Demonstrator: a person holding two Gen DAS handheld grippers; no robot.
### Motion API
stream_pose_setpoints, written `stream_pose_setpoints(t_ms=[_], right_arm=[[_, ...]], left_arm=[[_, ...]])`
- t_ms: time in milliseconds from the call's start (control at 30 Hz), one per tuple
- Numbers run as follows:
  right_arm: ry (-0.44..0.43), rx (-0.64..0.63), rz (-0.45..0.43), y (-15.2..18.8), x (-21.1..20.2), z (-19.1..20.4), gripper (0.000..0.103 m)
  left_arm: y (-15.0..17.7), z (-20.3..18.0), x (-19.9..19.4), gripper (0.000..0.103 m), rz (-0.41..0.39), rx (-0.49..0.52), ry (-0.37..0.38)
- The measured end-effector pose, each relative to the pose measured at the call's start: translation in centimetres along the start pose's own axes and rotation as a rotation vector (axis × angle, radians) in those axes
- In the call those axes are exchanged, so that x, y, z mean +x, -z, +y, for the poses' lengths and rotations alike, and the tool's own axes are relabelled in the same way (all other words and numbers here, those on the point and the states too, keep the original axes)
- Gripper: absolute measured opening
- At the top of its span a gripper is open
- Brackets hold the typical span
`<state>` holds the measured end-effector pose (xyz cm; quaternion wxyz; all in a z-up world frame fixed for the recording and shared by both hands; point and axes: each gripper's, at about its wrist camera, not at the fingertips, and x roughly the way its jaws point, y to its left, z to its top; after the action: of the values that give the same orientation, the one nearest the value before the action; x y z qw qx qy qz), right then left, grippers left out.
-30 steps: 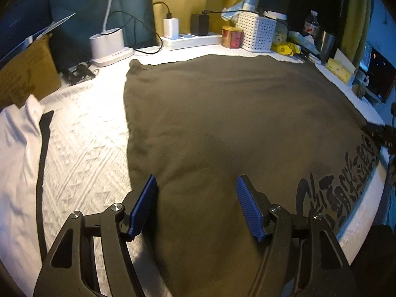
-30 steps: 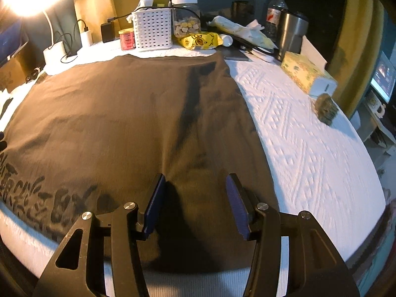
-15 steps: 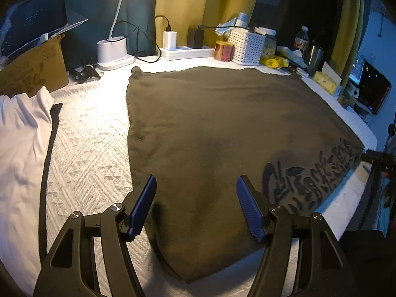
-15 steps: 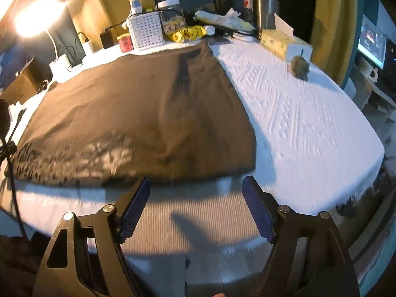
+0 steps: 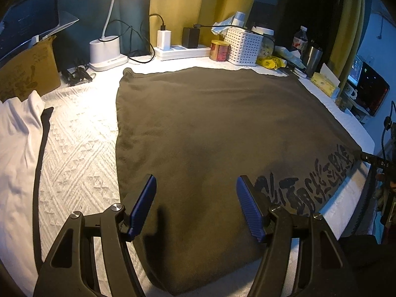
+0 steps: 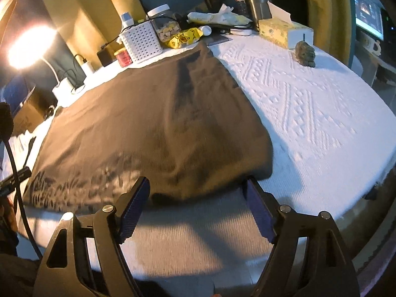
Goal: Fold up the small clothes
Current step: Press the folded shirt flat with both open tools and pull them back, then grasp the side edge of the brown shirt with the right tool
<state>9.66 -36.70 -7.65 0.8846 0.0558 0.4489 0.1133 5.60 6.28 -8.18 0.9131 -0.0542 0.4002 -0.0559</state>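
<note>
left wrist: left gripper (image 5: 195,206) open above dark garment (image 5: 210,133); right gripper (image 6: 195,205) wide open, empty.

The garment (image 5: 210,136) lies flat on the table (image 6: 309,104), basket (image 5: 243,45) behind it, tissue box (image 6: 284,32) right.

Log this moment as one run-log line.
left gripper: open, above dark brown printed garment | right gripper: open, at garment's near edge, nothing held | garment: flat on white textured cloth
</note>
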Motion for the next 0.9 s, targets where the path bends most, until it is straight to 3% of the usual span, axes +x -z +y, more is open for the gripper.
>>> stream_pose_setpoints(t_ms=[400, 700, 800, 900], right_arm=[[-0.027, 0.066, -0.030, -3.9, 3.5, 0.7, 0.081], [-0.039, -0.003, -0.021, -7.3, 6.8, 2.2, 0.081], [-0.054, -0.008, -0.019, -8.5, 8.0, 2.4, 0.076], [-0.053, -0.011, -0.013, -9.7, 9.0, 2.4, 0.054]], left_arm=[[-2.2, 2.3, 1.8, 0.067, 0.031, -0.035, -0.029], [-3.3, 3.4, 3.2, 0.067, 0.054, -0.062, -0.044], [-3.7, 3.8, 3.3, 0.067, 0.051, -0.072, -0.047], [-4.2, 4.2, 3.6, 0.067, 0.054, -0.077, -0.055]])
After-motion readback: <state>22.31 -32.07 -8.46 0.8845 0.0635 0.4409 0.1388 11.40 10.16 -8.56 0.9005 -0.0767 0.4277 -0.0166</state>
